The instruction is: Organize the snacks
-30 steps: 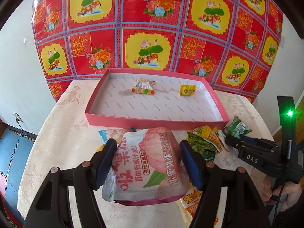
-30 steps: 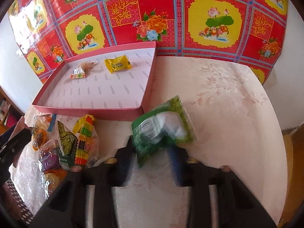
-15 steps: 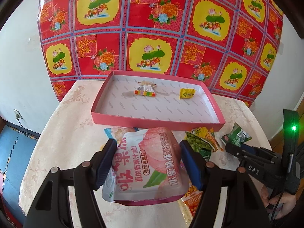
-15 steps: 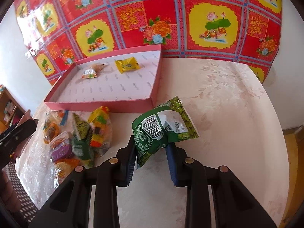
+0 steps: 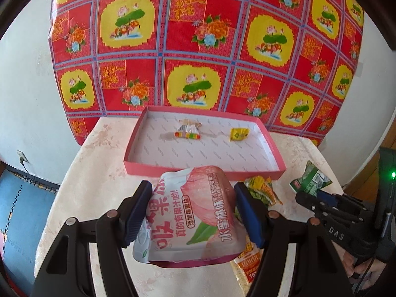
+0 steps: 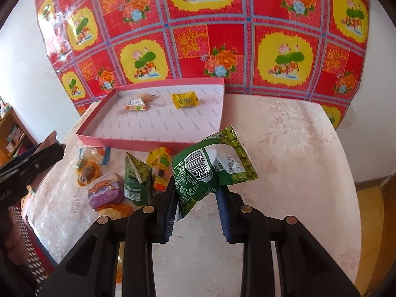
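My left gripper (image 5: 191,212) is shut on a large pink peach-print pouch (image 5: 190,217), held above the table in front of the pink tray (image 5: 205,170). My right gripper (image 6: 196,195) is shut on a small green snack packet (image 6: 210,165), lifted off the table to the right of the tray (image 6: 128,141). The same packet (image 5: 310,180) and gripper show at the right in the left wrist view. Inside the tray lie a yellow candy (image 5: 238,133) and a striped wrapper (image 5: 186,132). A pile of loose snacks (image 6: 133,180) sits on the table before the tray.
The round table (image 6: 292,153) has a pale floral cloth; its right half is bare. A red and yellow patterned sheet (image 5: 203,49) hangs on the wall behind. A hand (image 5: 368,272) grips the right tool. The floor drops off past the table edges.
Both grippers have risen with their packets, so the tray and table look farther away. The green packet came up off the table and now hangs clear of it.
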